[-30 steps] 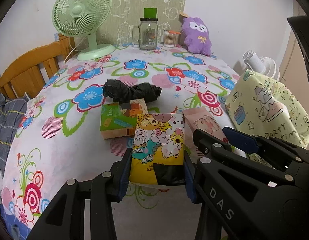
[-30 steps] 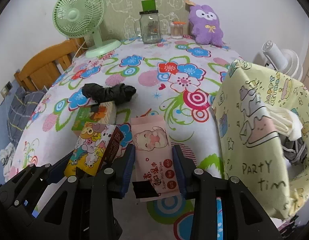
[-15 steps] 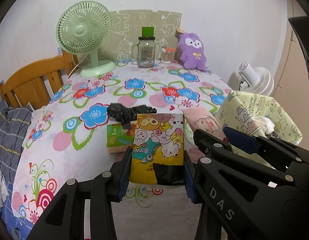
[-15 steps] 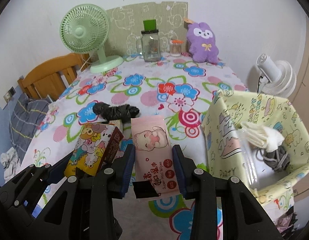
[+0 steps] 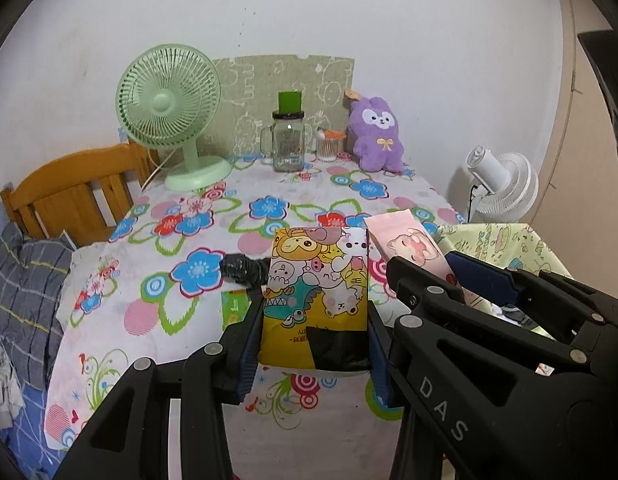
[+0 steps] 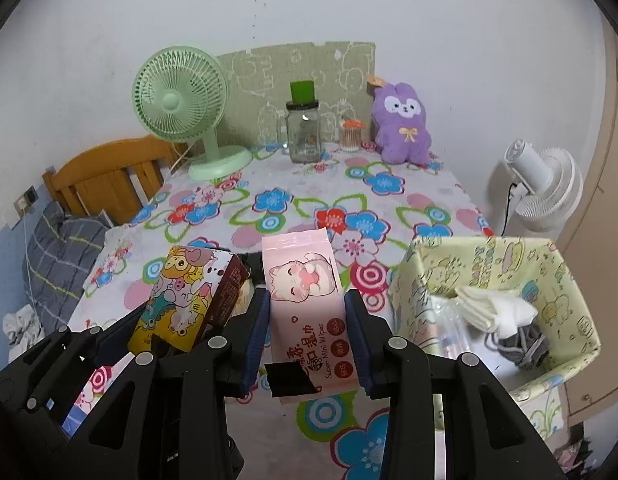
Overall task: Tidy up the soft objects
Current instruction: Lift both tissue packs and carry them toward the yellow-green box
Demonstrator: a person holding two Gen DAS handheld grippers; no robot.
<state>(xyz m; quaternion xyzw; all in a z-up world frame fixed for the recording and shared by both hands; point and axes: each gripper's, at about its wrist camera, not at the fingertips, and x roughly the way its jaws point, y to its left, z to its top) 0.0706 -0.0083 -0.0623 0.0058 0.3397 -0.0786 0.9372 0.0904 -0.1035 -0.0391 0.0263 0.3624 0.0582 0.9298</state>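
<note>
Left tongs clamped on a yellow cartoon-print tissue pack, held above the table. Right tongs clamped on a pink wipes pack, soft glossy plastic, also held clear of the table.

Table: white cloth with a bright flower print. On it, one crumpled black bag and one green pack, mostly hidden.

Beside the table's right edge, one pale yellow fabric bin with socks inside.

Far edge: one green fan, one glass jar, one purple plush. Bare white wall behind, one wooden chair at left, and one white fan at right.
</note>
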